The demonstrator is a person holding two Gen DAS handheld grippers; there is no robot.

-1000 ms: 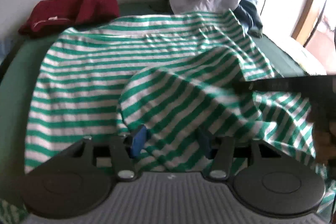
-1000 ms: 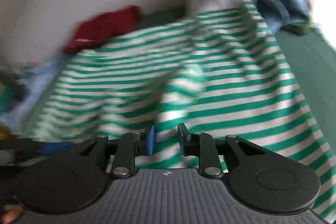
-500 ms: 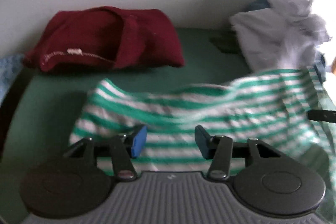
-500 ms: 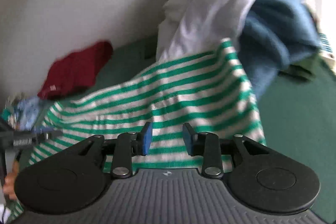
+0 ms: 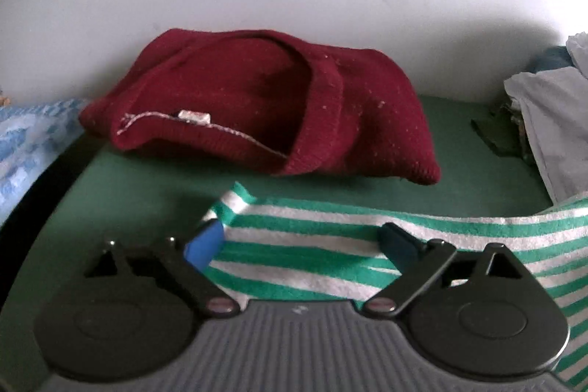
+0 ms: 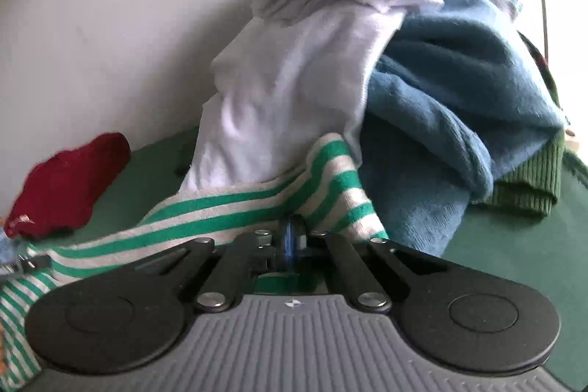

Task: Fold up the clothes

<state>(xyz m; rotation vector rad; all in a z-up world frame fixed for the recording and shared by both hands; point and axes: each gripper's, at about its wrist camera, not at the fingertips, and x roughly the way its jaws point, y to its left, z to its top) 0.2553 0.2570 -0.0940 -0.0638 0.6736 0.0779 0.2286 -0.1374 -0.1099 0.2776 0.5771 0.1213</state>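
Note:
A green-and-white striped garment (image 5: pixel 312 259) lies on the green surface (image 5: pixel 128 193). Its far edge runs across the left wrist view. My left gripper (image 5: pixel 301 245) stands wide open at the garment's far left corner, with the striped cloth lying between its blue pads (image 5: pixel 204 247). In the right wrist view the striped garment (image 6: pixel 228 208) rises to a corner at the foot of a clothes pile. My right gripper (image 6: pixel 293 237) is shut on that far right corner, its pads pressed together on the cloth.
A maroon sweater (image 5: pixel 257 112) lies crumpled against the wall just beyond the striped edge. A pile of white cloth (image 6: pixel 294 79), a blue sweater (image 6: pixel 459 105) and a green knit (image 6: pixel 525 186) rises behind my right gripper. Light blue cloth (image 5: pixel 25 135) sits at far left.
Both grippers have moved forward from the garment's middle to its far edge. The right gripper has shut on the far right corner. The left gripper's fingers have spread wider.

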